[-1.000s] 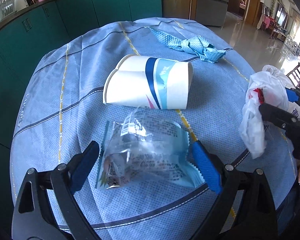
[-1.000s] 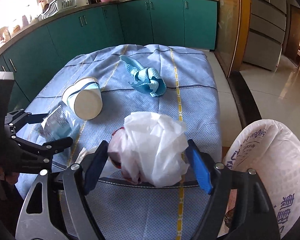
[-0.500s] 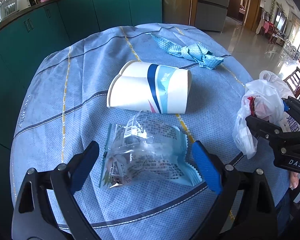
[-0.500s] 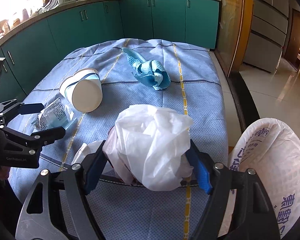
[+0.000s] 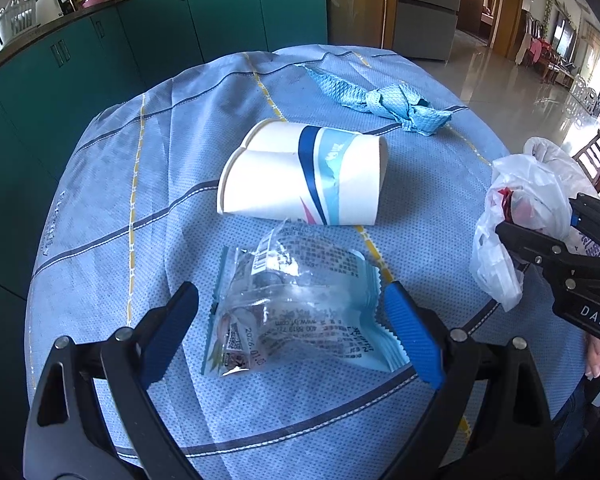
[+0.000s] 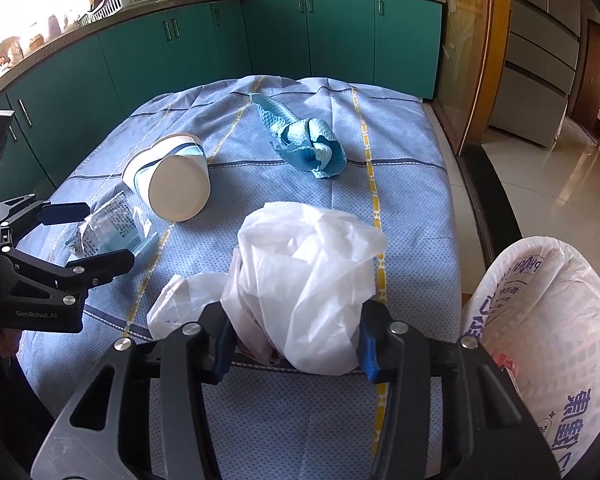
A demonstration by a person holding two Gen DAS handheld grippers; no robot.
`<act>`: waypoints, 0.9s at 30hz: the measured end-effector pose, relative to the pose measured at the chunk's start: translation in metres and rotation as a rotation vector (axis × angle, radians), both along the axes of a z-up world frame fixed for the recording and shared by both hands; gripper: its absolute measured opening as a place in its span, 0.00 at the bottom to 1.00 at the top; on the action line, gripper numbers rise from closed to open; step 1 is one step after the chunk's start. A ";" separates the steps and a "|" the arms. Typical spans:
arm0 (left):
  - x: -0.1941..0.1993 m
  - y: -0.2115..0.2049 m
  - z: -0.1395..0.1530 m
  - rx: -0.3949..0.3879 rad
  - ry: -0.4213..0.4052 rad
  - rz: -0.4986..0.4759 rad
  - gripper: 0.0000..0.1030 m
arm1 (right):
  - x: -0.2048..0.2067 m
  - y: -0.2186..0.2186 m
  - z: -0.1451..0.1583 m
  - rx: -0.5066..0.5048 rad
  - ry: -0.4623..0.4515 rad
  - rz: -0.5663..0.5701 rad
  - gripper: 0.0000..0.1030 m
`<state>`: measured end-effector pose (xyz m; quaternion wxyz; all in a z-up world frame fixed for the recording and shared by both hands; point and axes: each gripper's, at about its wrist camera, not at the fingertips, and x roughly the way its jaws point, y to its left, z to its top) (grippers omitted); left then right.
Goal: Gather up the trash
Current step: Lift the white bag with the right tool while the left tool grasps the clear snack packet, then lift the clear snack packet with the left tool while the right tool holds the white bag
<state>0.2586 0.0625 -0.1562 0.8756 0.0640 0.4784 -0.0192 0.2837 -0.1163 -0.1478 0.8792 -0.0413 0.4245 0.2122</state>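
Note:
My right gripper (image 6: 296,344) is shut on a crumpled white plastic bag (image 6: 308,280), held just above the blue tablecloth; it also shows in the left wrist view (image 5: 524,216). My left gripper (image 5: 296,332) is open, its blue pads either side of a clear snack wrapper (image 5: 296,312) lying on the cloth; the wrapper shows in the right wrist view (image 6: 108,232) too. A squashed white paper cup (image 5: 304,180) with a blue stripe lies on its side behind the wrapper. A crumpled blue cloth (image 5: 384,104) lies further back.
A bin lined with a white printed bag (image 6: 556,320) stands off the table's right edge, close to my right gripper. Green kitchen cabinets (image 6: 220,48) run behind the table. The tablecloth (image 5: 112,208) drops off at the left and near edges.
My right gripper closed tighter on the white bag and lifted it slightly. My left gripper drew back a little from the wrapper, still open.

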 end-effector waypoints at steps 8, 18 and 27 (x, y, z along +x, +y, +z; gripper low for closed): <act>-0.001 0.000 0.003 -0.010 -0.011 0.003 0.75 | 0.000 0.000 0.000 -0.001 -0.001 0.000 0.47; -0.005 0.006 0.009 -0.038 -0.032 0.007 0.64 | 0.000 -0.001 0.000 0.000 -0.002 0.001 0.47; -0.013 0.004 0.021 -0.018 -0.097 0.005 0.63 | -0.001 -0.002 0.003 0.019 -0.025 -0.006 0.47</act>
